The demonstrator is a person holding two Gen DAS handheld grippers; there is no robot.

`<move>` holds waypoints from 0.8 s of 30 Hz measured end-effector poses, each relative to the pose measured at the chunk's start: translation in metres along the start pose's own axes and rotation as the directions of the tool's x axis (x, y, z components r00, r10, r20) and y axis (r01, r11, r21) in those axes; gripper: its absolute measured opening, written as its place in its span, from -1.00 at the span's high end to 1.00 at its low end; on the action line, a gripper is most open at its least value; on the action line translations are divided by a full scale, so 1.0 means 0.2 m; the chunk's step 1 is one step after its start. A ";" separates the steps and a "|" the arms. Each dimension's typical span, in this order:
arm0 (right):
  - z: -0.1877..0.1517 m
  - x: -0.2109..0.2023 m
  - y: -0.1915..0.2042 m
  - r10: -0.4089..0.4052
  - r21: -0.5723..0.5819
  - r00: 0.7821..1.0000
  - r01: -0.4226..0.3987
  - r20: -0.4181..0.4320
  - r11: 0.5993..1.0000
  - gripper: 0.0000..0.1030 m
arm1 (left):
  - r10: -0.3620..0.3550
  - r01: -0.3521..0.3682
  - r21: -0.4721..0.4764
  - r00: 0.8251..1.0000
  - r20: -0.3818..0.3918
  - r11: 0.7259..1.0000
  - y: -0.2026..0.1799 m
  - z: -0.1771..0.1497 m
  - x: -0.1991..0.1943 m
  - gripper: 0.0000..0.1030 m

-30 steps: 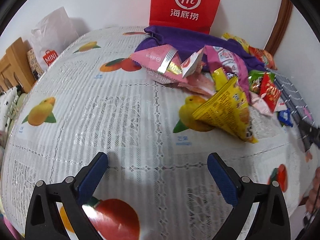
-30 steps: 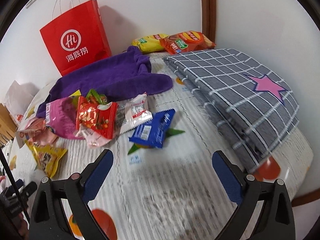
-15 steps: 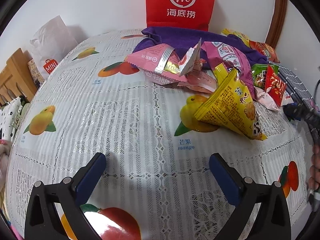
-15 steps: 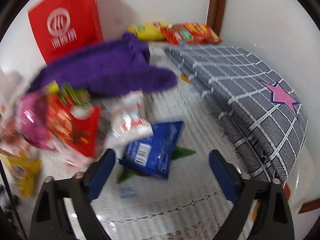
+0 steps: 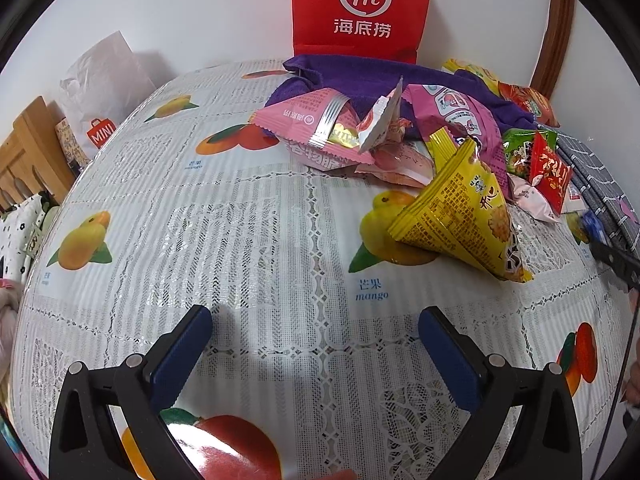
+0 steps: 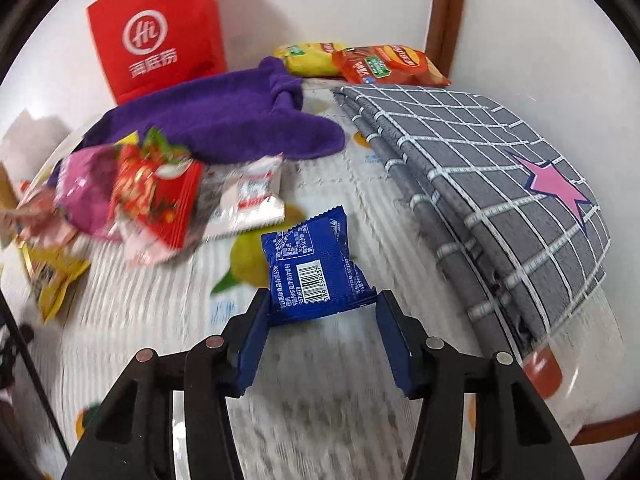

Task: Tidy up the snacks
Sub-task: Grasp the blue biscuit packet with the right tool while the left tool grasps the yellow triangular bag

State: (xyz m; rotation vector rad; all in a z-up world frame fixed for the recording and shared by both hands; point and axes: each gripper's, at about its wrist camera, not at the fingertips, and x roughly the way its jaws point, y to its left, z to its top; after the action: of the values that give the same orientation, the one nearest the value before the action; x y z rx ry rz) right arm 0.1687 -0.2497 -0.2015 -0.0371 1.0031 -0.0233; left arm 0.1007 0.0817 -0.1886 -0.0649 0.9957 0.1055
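A heap of snack packets lies on a fruit-print tablecloth (image 5: 248,240). In the right wrist view my right gripper (image 6: 320,308) has its jaws around the near end of a blue packet (image 6: 314,270), both pads touching its edges. Behind it lie a white packet (image 6: 248,196), a red packet (image 6: 156,196) and a pink bag (image 6: 84,188). In the left wrist view my left gripper (image 5: 314,328) is open and empty over bare cloth, short of a yellow packet (image 5: 464,216) and a pink packet (image 5: 312,128).
A red paper bag (image 5: 362,8) stands against the back wall behind a purple towel (image 6: 224,124). A folded grey checked cloth (image 6: 492,168) lies to the right. Yellow and red chip bags (image 6: 360,62) sit at the back corner. A white bag (image 5: 100,92) is at far left.
My right gripper has moved forward and down to the blue packet and narrowed its jaws around it. My left gripper has drifted slightly, staying open.
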 end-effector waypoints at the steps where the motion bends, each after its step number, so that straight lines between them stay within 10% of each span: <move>1: -0.02 -0.01 0.00 0.007 -0.007 1.000 -0.007 -0.004 1.000 -0.07 | 0.000 0.000 0.000 1.000 0.000 1.000 0.00 0.00 0.00 -1.00; 6: -0.03 -0.02 0.01 -0.021 -0.020 1.000 0.022 0.014 1.000 -0.51 | 0.000 0.000 -0.001 1.000 0.000 1.000 0.00 0.00 0.00 -1.00; 20: 0.03 0.06 -0.01 0.021 0.041 0.999 -0.022 0.033 0.999 -0.49 | -0.077 0.077 0.021 0.996 0.032 0.997 -0.03 0.00 -0.06 -1.00; 24: 0.02 0.04 0.03 -0.011 -0.006 0.998 0.012 0.055 1.000 -0.14 | -0.107 0.106 0.019 0.992 0.059 0.994 -0.10 0.06 -0.10 -1.00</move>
State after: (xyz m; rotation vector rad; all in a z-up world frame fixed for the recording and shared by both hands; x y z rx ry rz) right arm 0.1771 -0.2432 -0.2060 -0.0488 0.9476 -0.0297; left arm 0.1021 0.0616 -0.1644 -0.0996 0.9312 0.0015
